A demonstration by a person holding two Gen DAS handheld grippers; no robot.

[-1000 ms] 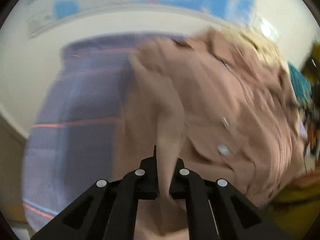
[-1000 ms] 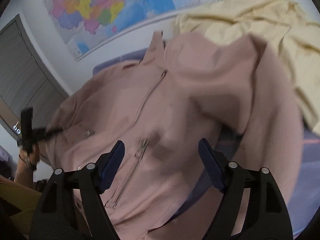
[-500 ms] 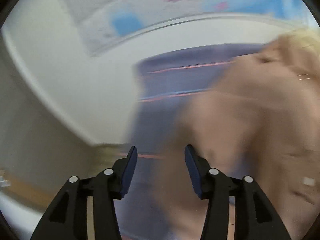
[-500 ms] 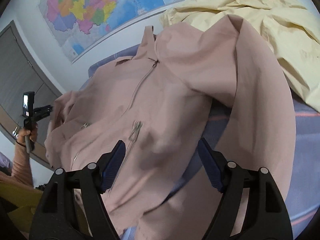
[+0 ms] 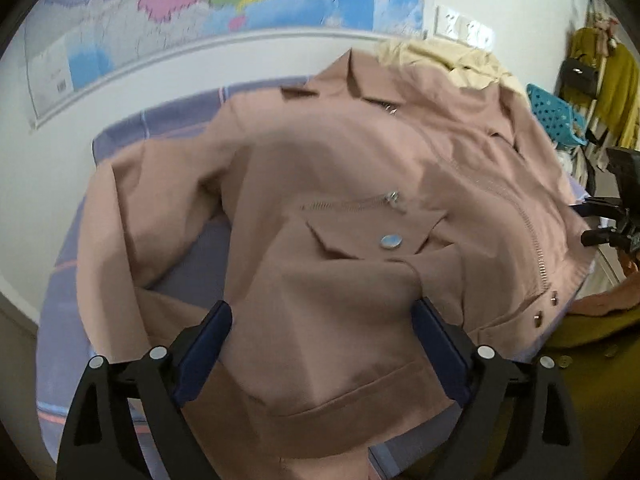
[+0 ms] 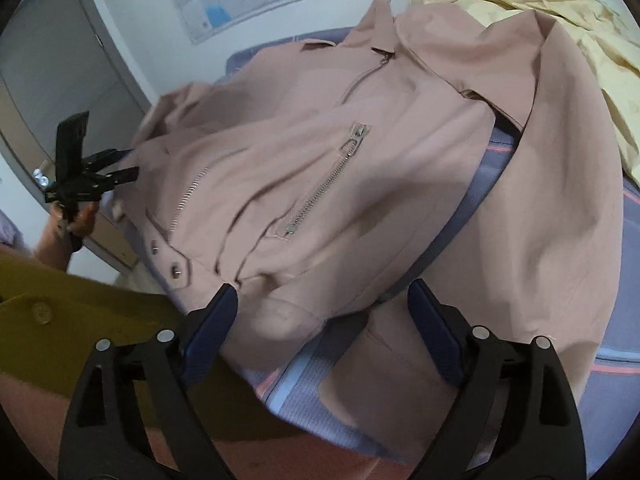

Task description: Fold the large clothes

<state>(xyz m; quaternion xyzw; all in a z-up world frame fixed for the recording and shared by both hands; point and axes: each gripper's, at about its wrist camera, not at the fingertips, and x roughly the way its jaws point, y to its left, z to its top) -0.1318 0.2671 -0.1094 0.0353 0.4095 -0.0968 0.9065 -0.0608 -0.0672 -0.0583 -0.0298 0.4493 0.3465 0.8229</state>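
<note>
- My left gripper (image 5: 320,340), which pinched a fold of the pink jacket (image 5: 340,208) a second ago, now has its fingers spread wide and empty above the hem.
- The jacket lies front-up on the striped bed (image 5: 64,320), both sleeves out, unfolded.
- My right gripper (image 6: 322,320) stays wide apart, holding nothing, over the lower corner: spreading looks finished, folding comes next.

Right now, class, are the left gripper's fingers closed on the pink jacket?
No: the left gripper has its fingers spread wide, with the pink jacket lying loose between them.
</note>
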